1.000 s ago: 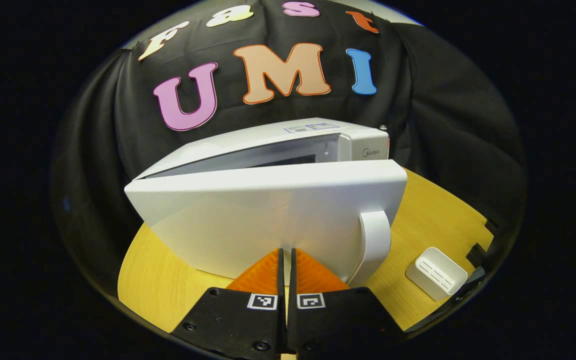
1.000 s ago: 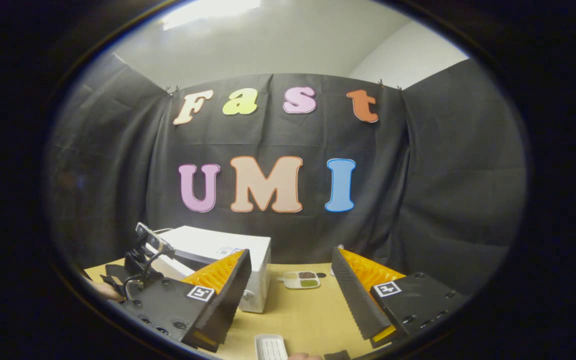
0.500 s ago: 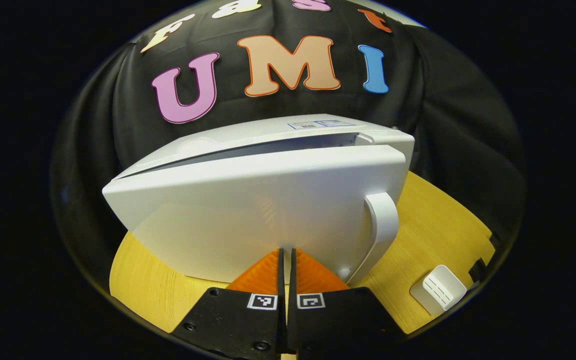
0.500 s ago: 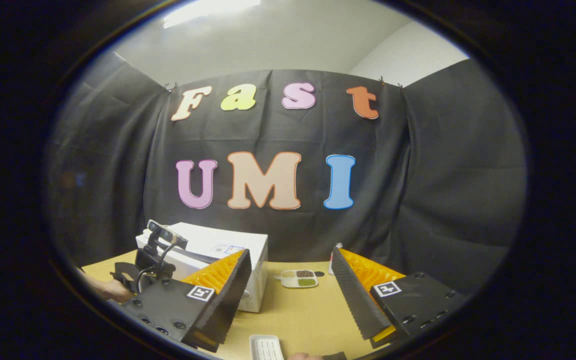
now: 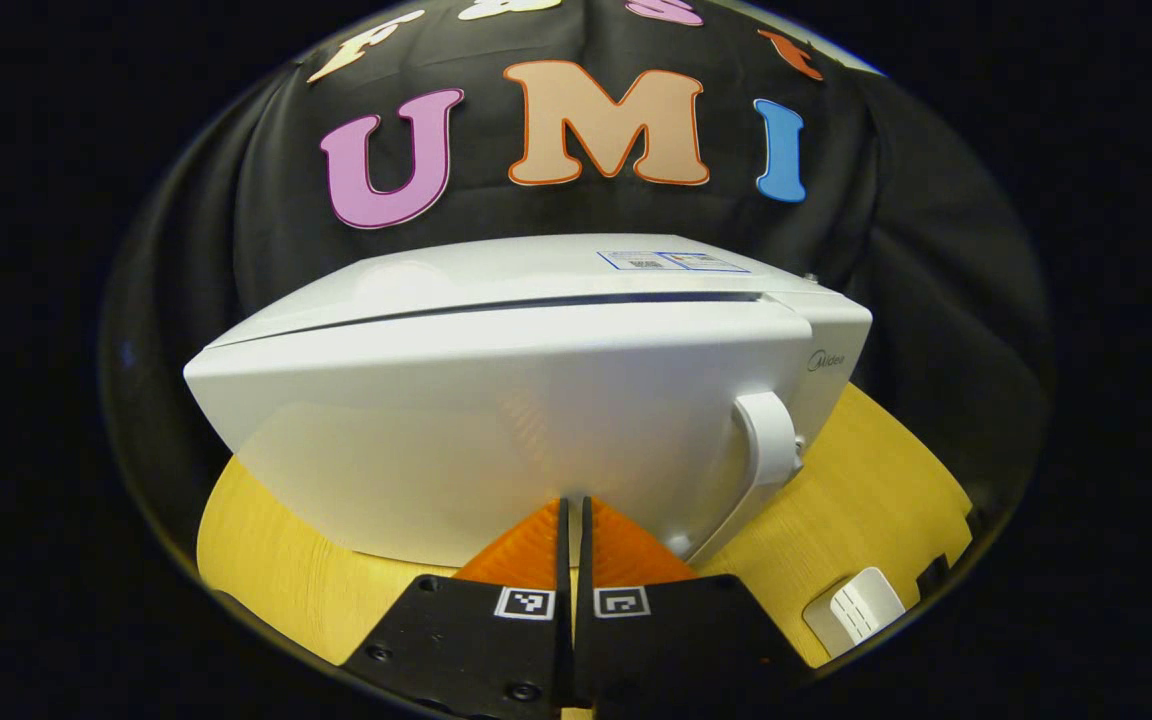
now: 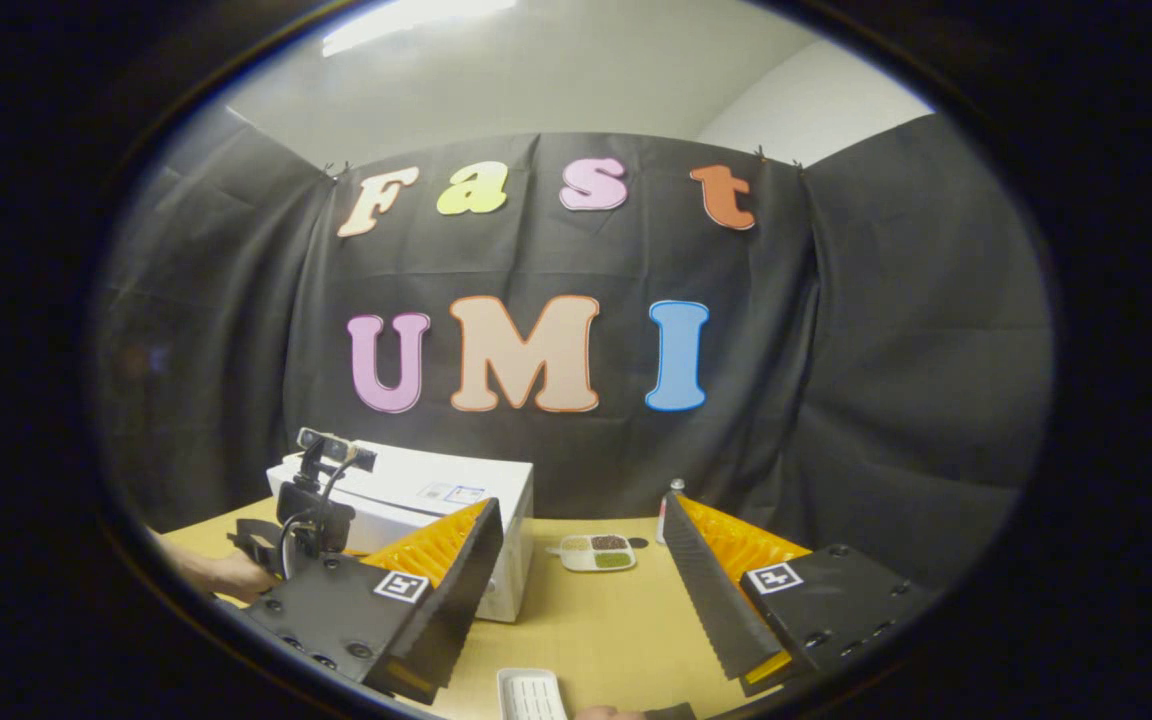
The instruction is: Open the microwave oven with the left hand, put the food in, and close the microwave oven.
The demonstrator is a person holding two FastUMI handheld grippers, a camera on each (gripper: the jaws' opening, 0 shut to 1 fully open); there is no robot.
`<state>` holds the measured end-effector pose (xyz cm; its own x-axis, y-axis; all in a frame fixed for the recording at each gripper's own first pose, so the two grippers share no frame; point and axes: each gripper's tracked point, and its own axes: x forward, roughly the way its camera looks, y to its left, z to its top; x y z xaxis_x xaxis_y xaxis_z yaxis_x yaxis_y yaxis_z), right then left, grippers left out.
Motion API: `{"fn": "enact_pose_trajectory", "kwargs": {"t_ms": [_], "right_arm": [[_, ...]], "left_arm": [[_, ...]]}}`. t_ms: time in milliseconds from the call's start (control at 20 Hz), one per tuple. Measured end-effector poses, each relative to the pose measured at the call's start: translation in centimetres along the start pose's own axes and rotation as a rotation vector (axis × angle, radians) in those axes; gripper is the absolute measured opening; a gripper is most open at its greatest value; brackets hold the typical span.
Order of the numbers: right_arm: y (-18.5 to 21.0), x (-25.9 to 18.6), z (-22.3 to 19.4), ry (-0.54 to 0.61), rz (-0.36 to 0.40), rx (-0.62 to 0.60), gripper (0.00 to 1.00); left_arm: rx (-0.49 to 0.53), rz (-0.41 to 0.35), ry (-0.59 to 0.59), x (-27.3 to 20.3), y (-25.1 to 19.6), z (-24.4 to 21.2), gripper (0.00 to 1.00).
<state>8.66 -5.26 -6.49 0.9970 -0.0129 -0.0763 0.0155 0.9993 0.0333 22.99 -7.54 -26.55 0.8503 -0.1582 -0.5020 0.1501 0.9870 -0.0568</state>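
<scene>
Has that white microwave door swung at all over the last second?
Yes. The white microwave door has swung shut against the microwave's white body; the dark gap between them has narrowed to a slit, with the left gripper at it.

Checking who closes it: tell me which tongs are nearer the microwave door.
Left. The left tongs are shut, tips right up against the microwave door. The right tongs are open, back over the table, off to the microwave's right.
</scene>
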Motion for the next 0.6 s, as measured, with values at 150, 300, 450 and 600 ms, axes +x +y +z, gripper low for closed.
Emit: {"fn": "enact_pose_trajectory", "kwargs": {"t_ms": [150,300,450,600], "right_arm": [[0.0,0.2,0.0,0.003,0.002,-0.003,0.9],[0.1,0.2,-0.1,0.007,0.01,0.001,0.9],[0.2,0.3,0.1,0.004,0.017,0.0,0.9],[-0.1,0.3,0.2,0.004,0.018,-0.004,0.9]], "left_arm": [[-0.013,0.005,-0.006,0.1,0.1,0.3,0.0],[-0.086,-0.006,0.01,0.3,-0.1,-0.1,0.0],[-0.102,-0.006,0.018,0.7,-0.2,-0.3,0.0],[-0.161,0.013,0.061,1.2,-0.2,-0.9,0.0]]}}
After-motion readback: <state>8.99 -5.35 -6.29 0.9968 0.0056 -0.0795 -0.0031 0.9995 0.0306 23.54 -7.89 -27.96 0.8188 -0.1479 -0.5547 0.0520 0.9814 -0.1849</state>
